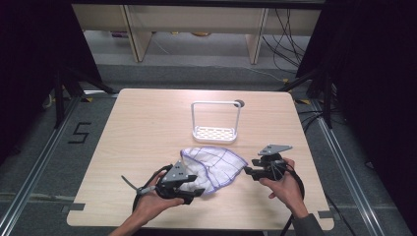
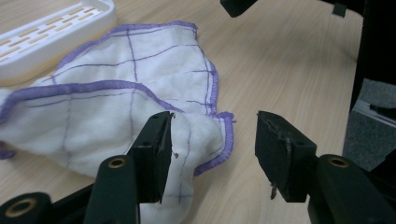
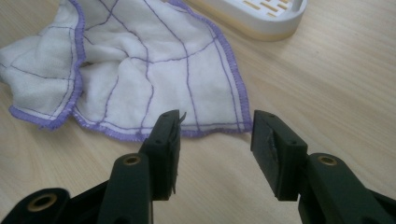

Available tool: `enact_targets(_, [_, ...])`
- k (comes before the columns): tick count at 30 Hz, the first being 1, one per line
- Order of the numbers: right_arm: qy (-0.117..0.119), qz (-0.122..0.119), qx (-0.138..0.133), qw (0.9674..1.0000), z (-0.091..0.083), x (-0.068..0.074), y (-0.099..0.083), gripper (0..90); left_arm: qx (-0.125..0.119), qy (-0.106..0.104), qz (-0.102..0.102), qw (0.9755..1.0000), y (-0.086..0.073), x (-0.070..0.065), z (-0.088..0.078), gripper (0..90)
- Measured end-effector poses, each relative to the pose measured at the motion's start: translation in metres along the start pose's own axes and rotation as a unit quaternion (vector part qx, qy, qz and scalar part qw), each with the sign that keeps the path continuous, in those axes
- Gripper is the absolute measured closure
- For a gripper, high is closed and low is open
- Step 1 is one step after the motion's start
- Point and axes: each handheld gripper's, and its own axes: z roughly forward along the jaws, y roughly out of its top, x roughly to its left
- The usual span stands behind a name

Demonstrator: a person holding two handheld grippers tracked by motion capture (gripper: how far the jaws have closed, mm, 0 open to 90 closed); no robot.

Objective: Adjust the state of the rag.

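A white cloth (image 1: pixel 216 164) with purple grid lines and a purple hem lies crumpled on the wooden table (image 1: pixel 142 128). My left gripper (image 1: pixel 195 192) sits at the cloth's near-left end, pointing right. In the left gripper view it (image 2: pixel 212 140) is open, with a hemmed corner of the cloth (image 2: pixel 116 107) lying between and beyond the jaws, untouched by the pads. My right gripper (image 1: pixel 252 167) is at the cloth's right corner, pointing left. In the right gripper view it (image 3: pixel 215 135) is open, and the cloth's hem (image 3: pixel 140 70) lies just past the tips.
A white slotted rack (image 1: pixel 215 132) with a tall loop handle stands just behind the cloth; its base (image 2: pixel 51 32) (image 3: pixel 261 14) is close to the cloth's far edge. A round hole (image 1: pixel 239 103) marks the table's back. Bare wood lies to the left and right.
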Motion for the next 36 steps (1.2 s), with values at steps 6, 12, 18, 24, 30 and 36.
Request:
enact_targets(6, [0.003, 0.011, 0.001, 0.9999, -0.001, -0.001, 0.000, 52.4, 0.036, 0.017, 0.053, 0.9978, 0.002, -0.003, 0.026, 47.0])
enact_targets(12, [0.003, 0.000, 0.004, 1.0000, 0.000, -0.003, -0.001, 52.1, 0.059, 0.045, 0.098, 0.9924, 0.000, 0.002, 0.034, 78.0])
enact_targets(18, [0.009, 0.003, 0.000, 1.0000, 0.002, -0.002, -0.002, 52.2, 0.031, 0.037, 0.083, 0.9954, 0.004, 0.010, 0.025, 86.7])
enact_targets(24, [0.018, 0.000, -0.006, 0.9998, 0.001, 0.002, 0.000, 52.2, -0.025, 0.003, 0.006, 0.9997, 0.013, 0.020, 0.003, 86.8])
enact_targets(30, [0.049, -0.032, -0.003, 0.9983, 0.007, 0.030, 0.007, 52.5, -0.079, -0.002, -0.062, 0.9949, 0.016, 0.057, -0.039, 86.8])
enact_targets(36, [0.084, -0.061, -0.002, 0.9945, 0.019, 0.057, 0.012, 54.4, -0.097, 0.009, -0.129, 0.9868, -0.013, 0.087, -0.064, 86.7])
